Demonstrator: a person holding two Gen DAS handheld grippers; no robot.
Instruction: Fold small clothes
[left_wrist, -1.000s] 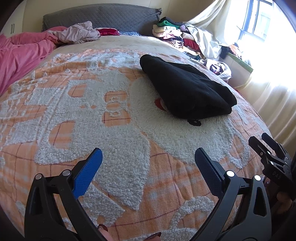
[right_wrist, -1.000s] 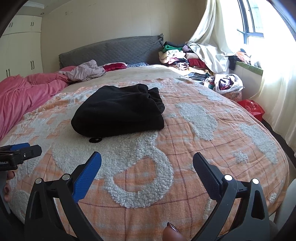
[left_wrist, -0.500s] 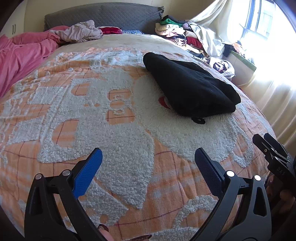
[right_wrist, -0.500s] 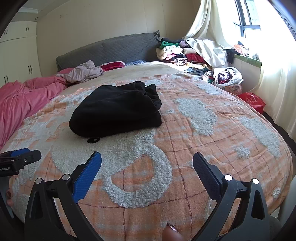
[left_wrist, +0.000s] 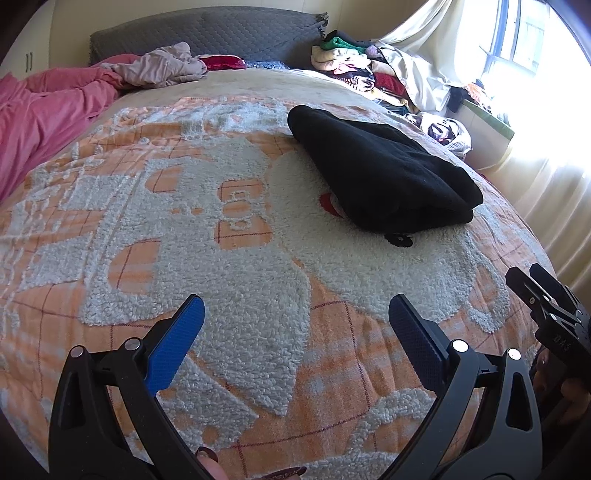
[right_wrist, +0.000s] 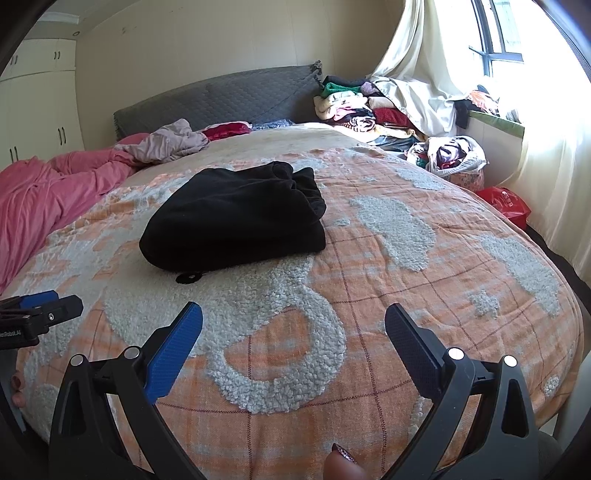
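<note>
Jaws on both tools stand wide apart and hold nothing: the left gripper (left_wrist: 295, 325) and the right gripper (right_wrist: 293, 326) each hover over bare blanket near the foot of the bed, side by side and well short of any clothing. From there, largest thing first: the bed (right_wrist: 461, 295) fills both views under an orange checked blanket with fluffy white patterns, a pink quilt (left_wrist: 44, 110) bunched along its left side and a grey headboard (right_wrist: 221, 96) at the far end. Against the wall and window corner sits a heap of mixed clothes (right_wrist: 354, 107), with a stuffed bag (right_wrist: 450, 155) beside it on the floor (these look like the waiting stock, though that is my guess). A crumpled mauve garment (left_wrist: 162, 68) lies unfolded near the headboard. In the middle of the bed lies the black garment (right_wrist: 236, 218), already doubled into a compact thick rectangle with squared edges, so I judge that piece finished or nearly so. A small dark tab or loop (right_wrist: 189, 277) pokes out at its near edge; whether it belongs to the garment I cannot tell. What remains, as I read it, is the mauve piece and the heap, so the task seems early rather than late.
</note>
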